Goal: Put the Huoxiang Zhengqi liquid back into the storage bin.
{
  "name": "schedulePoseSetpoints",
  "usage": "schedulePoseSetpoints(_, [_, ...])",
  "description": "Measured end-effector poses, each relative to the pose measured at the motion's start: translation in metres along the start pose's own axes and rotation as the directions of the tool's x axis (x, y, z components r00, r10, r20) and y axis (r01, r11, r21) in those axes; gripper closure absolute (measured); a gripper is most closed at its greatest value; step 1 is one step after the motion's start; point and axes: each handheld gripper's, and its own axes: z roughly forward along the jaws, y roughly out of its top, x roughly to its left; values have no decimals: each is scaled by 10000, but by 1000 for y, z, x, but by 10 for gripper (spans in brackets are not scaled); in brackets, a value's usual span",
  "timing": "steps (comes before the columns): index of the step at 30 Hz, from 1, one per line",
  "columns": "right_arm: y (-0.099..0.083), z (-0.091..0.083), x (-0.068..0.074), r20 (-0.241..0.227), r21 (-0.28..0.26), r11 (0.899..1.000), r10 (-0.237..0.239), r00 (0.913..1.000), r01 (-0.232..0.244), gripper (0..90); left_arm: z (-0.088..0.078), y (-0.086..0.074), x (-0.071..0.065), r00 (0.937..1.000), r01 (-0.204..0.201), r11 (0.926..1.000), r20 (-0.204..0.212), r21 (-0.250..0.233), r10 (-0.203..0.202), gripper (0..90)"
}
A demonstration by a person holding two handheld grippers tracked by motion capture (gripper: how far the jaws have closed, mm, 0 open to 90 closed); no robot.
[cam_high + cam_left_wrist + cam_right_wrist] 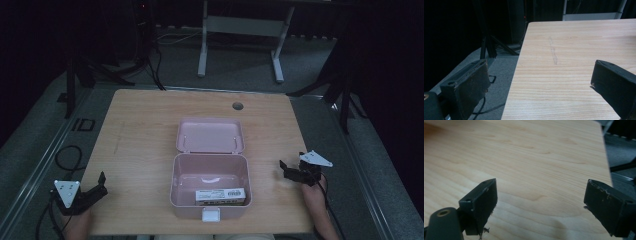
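Dark floor surrounds your wooden table [145, 130]. Centred on it sits an open pink box [210, 185], a labelled packet [220, 194] inside. Your left gripper [97, 187] and right gripper [290, 167], both gaping wide and empty, flank the box, well apart.

High view: fixed above the near edge of the desk [140, 130], looking forward and down; whole top in frame, floor beyond the far edge.

Left gripper view: low and close at the desk's near left corner, facing along the left edge [517, 65] toward the far side; floor at left.

Right gripper view: low, close over bare wood near the right edge [605, 160].

Each gripper view shares its desk edge with the high view.
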Motion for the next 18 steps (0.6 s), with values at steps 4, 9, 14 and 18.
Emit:
schedulePoseSetpoints(4, [-1,-2,-1,570,-35,9994,342,9978,-341,114,0,0,0,10000,-26,10000,20,-14,26,22])
schedulePoseSetpoints(9, [-2,-4,-5,948,-217,9980,605,9937,-586,114,0,0,0,10000,-45,10000,31,-25,45,21])
schedulePoseSetpoints(14, [-2,-9,-5,1297,-501,9964,738,9888,-678,114,0,0,0,10000,-63,10000,51,-30,63,22])
schedulePoseSetpoints(18, [-3,-13,-9,1770,-687,9921,1155,9774,-1048,115,0,0,0,10000,-52,10000,52,-42,53,21])
